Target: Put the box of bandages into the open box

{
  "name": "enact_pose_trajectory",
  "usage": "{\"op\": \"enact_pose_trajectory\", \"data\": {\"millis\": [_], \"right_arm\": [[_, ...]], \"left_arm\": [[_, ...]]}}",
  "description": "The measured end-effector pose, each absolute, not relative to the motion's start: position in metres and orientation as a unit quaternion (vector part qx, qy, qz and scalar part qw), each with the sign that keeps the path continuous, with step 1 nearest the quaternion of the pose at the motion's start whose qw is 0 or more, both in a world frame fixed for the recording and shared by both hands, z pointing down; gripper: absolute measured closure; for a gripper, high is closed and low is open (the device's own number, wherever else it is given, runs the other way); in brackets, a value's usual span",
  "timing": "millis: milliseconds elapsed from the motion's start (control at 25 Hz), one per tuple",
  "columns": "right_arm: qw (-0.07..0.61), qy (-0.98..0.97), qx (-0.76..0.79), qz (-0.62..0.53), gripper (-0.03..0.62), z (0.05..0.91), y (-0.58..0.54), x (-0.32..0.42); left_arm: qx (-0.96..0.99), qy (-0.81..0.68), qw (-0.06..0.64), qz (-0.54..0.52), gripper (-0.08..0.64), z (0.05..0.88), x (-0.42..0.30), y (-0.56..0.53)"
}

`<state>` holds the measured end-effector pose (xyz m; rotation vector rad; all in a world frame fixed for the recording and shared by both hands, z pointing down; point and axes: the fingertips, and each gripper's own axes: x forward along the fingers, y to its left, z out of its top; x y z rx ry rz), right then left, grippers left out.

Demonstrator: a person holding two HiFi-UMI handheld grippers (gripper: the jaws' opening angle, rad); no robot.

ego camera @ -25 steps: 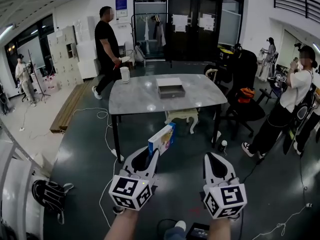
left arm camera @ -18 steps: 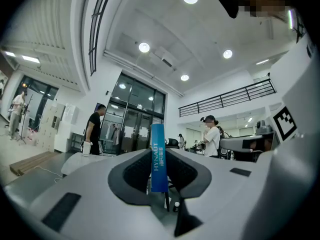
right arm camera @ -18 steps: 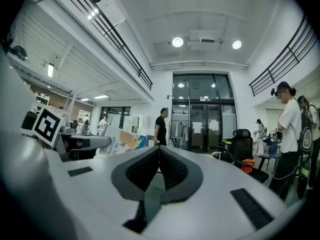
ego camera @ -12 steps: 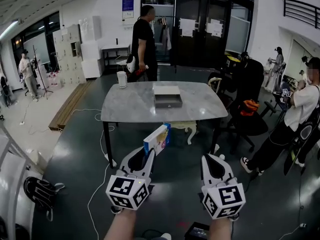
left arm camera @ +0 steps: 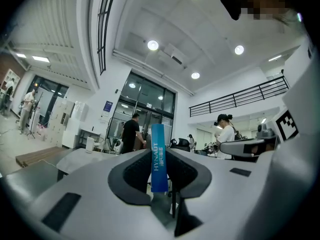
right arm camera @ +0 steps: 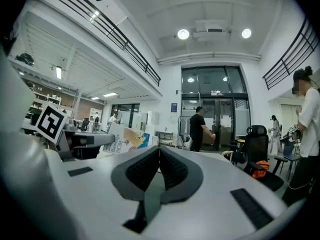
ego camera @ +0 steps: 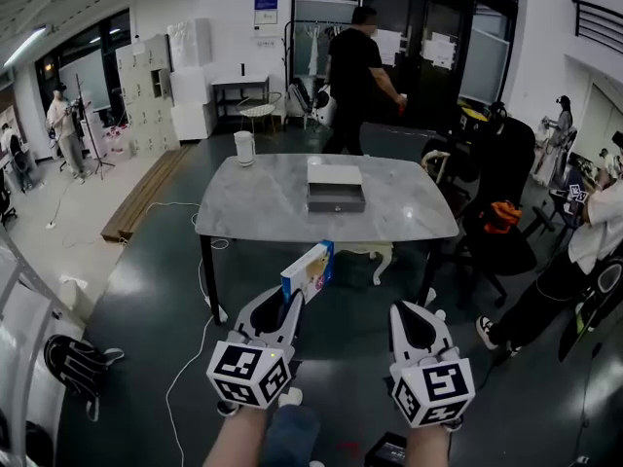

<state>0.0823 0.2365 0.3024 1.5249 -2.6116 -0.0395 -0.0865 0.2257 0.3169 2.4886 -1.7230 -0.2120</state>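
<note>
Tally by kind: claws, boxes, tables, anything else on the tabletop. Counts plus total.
Claws: 2 (left claw shut on the bandage box; right claw shut, empty)
Boxes: 2 (bandage box; open grey box on the table)
Tables: 1
White container on the table: 1
Total: 6
</note>
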Motion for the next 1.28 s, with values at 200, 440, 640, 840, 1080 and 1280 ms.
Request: {"op": "enact_pose_trajectory", "data": {"millis": [200,440,640,840,1080,1280], "right_arm": [[0.068,-0.858,0.509,-0.012,0.568,0.312,0.191,0.086],[0.070,-0.852,0.519,-0.005,0.568,0.306,0.114,0.083],[0.065,-0.846,0.529,-0.003,0.568,0.297,0.051,0.073],[0.062,-0.839,0.541,0.004,0.568,0.296,-0.010,0.061],[0.059,-0.833,0.550,0.007,0.566,0.299,-0.070,0.041],[0.070,-0.837,0.542,-0.008,0.566,0.316,-0.091,0.033]], "left_arm": [[0.819,-0.566,0.061,-0.073,0.471,0.325,-0.087,0.174],[0.829,-0.552,0.073,-0.057,0.471,0.324,-0.086,0.089],[0.837,-0.540,0.068,-0.056,0.471,0.313,-0.093,0.025],[0.845,-0.527,0.070,-0.052,0.471,0.310,-0.109,-0.035],[0.857,-0.507,0.076,-0.042,0.471,0.315,-0.119,-0.093],[0.865,-0.494,0.073,-0.036,0.471,0.327,-0.114,-0.110]]}}
